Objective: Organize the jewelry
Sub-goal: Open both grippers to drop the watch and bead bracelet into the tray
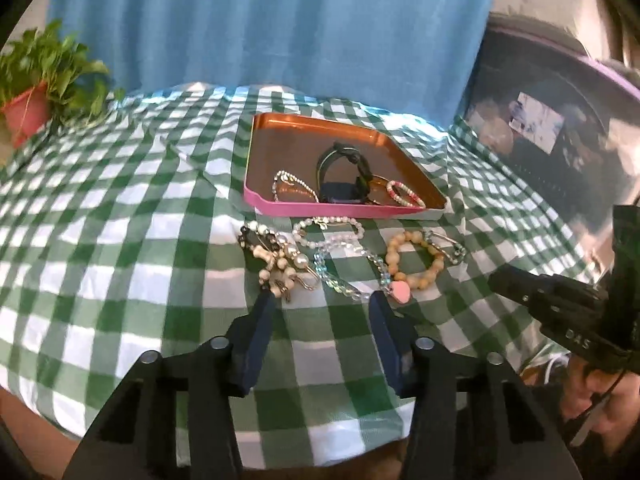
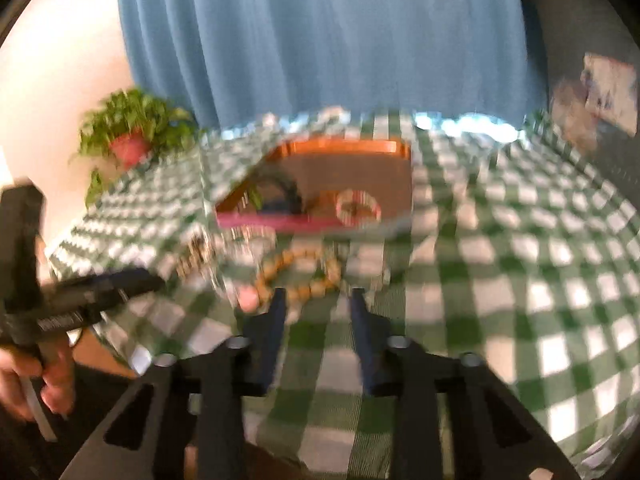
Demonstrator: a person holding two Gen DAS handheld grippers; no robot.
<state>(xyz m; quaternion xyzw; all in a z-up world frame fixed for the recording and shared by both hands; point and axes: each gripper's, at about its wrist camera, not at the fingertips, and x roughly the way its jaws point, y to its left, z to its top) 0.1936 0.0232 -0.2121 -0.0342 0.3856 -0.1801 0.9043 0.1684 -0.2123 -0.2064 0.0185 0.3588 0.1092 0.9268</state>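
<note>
While the left gripper [image 1: 322, 300] sits low at the bottom centre of its view, its two dark blue fingers [image 1: 256, 332] are spread wide and hold nothing, with the tips resting at the near edge of the loose jewelry. Between and just beyond them lie a clear bead necklace [image 1: 348, 264] with a pink heart charm [image 1: 400, 291], a pearl and bone cluster [image 1: 276, 258] to the left, and a tan bead bracelet [image 1: 414, 258] to the right, all on the green checked cloth [image 1: 120, 220]. Above these, at frame centre, the pink-sided tray [image 1: 304, 206] holds a black watch [image 1: 344, 172], a fine chain [image 1: 292, 186] and a red-and-white bead bracelet [image 1: 404, 194].

At the right edge of that view, the right gripper [image 1: 540, 292] is cut off by the frame. In its own view, the right gripper [image 2: 318, 300] points toward the tan bead bracelet [image 2: 298, 276], fingers parted and empty. That view is heavily motion-blurred; small pieces there cannot be told apart. A potted plant [image 1: 44, 80] occupies the upper left.
</note>
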